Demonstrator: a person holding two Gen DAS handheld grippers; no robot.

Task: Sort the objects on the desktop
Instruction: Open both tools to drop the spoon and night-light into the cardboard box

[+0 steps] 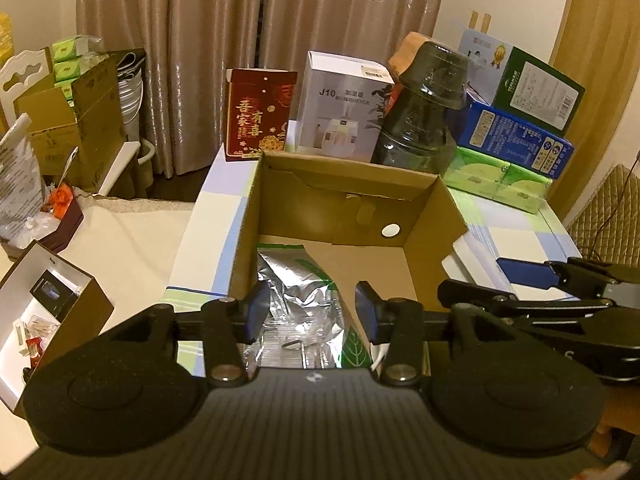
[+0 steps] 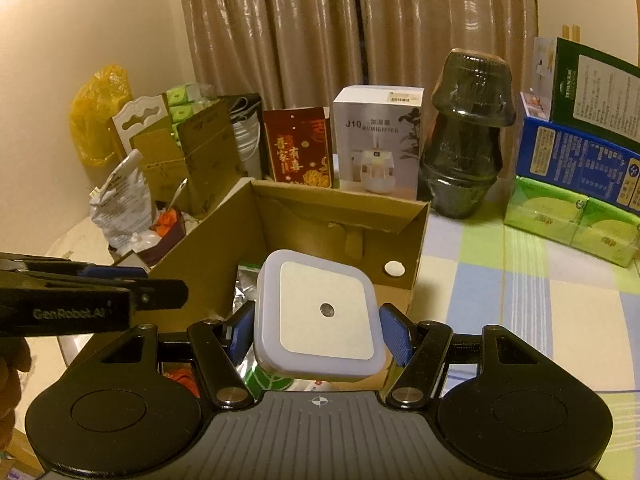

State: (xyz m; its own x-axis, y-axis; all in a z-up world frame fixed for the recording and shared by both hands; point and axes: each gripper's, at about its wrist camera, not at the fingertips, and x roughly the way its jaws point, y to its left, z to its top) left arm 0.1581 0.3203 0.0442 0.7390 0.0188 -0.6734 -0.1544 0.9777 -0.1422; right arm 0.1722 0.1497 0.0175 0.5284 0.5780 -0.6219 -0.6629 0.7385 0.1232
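On the checked tabletop [image 2: 520,300]: open cardboard box [image 1: 424,232] holding a silver foil pouch [image 1: 296,292].
Right gripper [image 2: 318,334] clamps a white square night light [image 2: 320,312] above the box; left gripper [image 1: 310,312] hangs released over the pouch.

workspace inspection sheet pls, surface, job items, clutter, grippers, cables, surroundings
surface: checked tablecloth, mostly covered at the back.
job's things: open cardboard box holding a silver foil pouch; white square night light held over the box.
clutter: humidifier box, red box, dark stacked bowls, green tissue packs.
grippers: left gripper open above the pouch; right gripper shut on the night light.
cables: nothing seen.
surroundings: beige curtains.
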